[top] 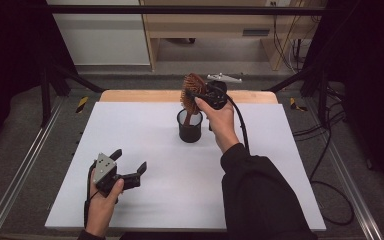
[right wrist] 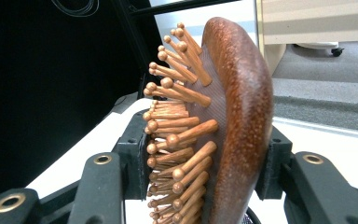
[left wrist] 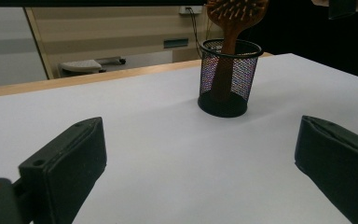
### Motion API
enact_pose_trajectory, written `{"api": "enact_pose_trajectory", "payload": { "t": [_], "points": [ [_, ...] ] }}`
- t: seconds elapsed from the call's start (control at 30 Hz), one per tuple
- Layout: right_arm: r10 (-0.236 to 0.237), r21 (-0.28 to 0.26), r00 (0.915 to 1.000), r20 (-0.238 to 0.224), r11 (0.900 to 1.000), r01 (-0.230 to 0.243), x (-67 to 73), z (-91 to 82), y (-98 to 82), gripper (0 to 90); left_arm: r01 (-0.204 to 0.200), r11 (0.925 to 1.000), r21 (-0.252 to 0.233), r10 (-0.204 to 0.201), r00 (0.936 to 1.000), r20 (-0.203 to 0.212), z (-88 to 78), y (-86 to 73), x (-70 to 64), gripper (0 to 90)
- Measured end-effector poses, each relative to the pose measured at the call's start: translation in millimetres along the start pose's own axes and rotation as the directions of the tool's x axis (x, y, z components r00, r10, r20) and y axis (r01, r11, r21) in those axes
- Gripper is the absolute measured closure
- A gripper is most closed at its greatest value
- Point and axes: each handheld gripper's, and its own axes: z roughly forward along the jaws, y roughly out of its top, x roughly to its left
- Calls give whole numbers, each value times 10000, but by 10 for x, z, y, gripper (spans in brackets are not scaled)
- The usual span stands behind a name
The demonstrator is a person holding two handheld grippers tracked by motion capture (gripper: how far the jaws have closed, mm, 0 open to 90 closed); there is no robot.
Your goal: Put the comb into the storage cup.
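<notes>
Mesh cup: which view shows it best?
Left gripper view: the mesh cup stands whole and side-on, the hairbrush handle inside it. The high view shows it small from above. The right gripper view shows a sliver of its rim below the brush held by the right gripper.

I'm in a lab recording rig: black frame bar, dark curtains, floor cables, white-topped table.

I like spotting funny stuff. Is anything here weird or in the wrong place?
A wooden hairbrush stands handle-down in a black mesh pencil cup, an odd home for it. The right gripper clamps the brush head. Nothing is spilled or broken.
</notes>
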Motion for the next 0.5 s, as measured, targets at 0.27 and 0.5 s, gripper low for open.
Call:
{"api": "enact_pose_trajectory", "payload": {
  "t": [0.27, 0.5],
  "points": [
    [-2, 141, 10000, -43, 9999, 2, -3, 16, -16, 487, 20, 10000, 6, -20, 10000, 9, 1, -1, 1, 23],
    [-5, 280, 9999, -106, 9996, 7, 0, 19, -21, 485, 19, 10000, 3, -19, 10000, 11, 0, 1, 0, 23]
  ]
}}
